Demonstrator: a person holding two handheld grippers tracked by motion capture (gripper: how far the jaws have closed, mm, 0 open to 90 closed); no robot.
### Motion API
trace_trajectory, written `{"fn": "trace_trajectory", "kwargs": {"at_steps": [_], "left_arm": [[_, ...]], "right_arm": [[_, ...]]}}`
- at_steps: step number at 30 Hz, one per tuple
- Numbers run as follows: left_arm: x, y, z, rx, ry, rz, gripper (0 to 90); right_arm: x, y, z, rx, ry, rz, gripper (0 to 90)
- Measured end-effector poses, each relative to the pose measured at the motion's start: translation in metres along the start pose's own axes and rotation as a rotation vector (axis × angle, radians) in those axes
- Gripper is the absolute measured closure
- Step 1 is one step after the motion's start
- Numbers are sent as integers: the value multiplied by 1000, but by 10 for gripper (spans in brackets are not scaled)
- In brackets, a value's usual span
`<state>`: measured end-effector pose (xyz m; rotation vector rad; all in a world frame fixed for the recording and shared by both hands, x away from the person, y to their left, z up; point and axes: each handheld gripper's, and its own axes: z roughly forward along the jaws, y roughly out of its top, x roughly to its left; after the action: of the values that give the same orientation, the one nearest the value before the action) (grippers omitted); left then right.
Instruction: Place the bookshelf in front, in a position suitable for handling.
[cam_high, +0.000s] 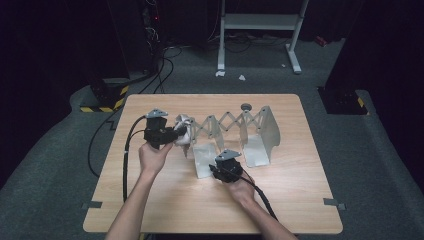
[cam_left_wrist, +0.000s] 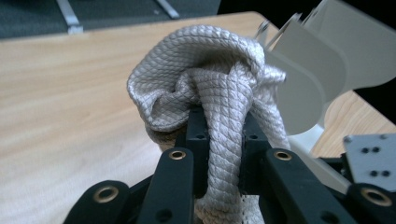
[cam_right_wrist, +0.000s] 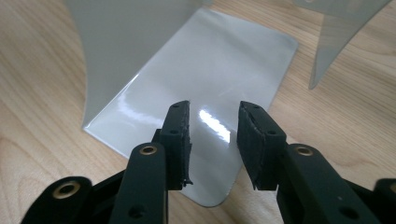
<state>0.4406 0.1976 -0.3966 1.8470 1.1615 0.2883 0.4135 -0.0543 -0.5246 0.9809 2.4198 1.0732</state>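
Observation:
A pale quilted cloth (cam_left_wrist: 205, 70) hangs bunched between the jaws of my left gripper (cam_left_wrist: 223, 140), which is shut on it. From the high view that gripper (cam_high: 175, 134) holds the cloth (cam_high: 183, 131) off the table at the left end of a grey accordion rack (cam_high: 235, 122). The rack's upright plates (cam_left_wrist: 303, 70) stand just right of the cloth. My right gripper (cam_high: 216, 167) sits at the front of the rack's left base plate (cam_high: 202, 162). Its jaws (cam_right_wrist: 214, 126) are open over the glossy grey plate (cam_right_wrist: 210, 60), with nothing pinched between them.
The wooden table (cam_high: 150, 200) has bare room in front and at both sides. A small round grey knob (cam_high: 246, 106) lies behind the rack. Beyond the table stand a white frame (cam_high: 260, 22), cables (cam_high: 160, 65) and a striped base (cam_high: 107, 100).

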Motion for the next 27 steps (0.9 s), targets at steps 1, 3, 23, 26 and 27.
{"fn": "trace_trajectory", "kwargs": {"at_steps": [1, 3, 23, 26, 27], "left_arm": [[0, -4, 3, 17, 3, 2, 787], [-1, -13, 9, 47, 8, 2, 787], [-14, -84, 33, 177, -22, -30, 787], [-21, -94, 32, 172, -32, -30, 786], [-22, -94, 32, 172, -32, -29, 786]], "right_arm": [[2, 0, 0, 2, 0, -4, 639], [5, 0, 0, 2, 6, -13, 630], [7, 1, 2, -1, -4, 4, 631], [7, 1, 2, -1, -5, 2, 632], [7, 1, 2, -1, -5, 3, 632]]}}
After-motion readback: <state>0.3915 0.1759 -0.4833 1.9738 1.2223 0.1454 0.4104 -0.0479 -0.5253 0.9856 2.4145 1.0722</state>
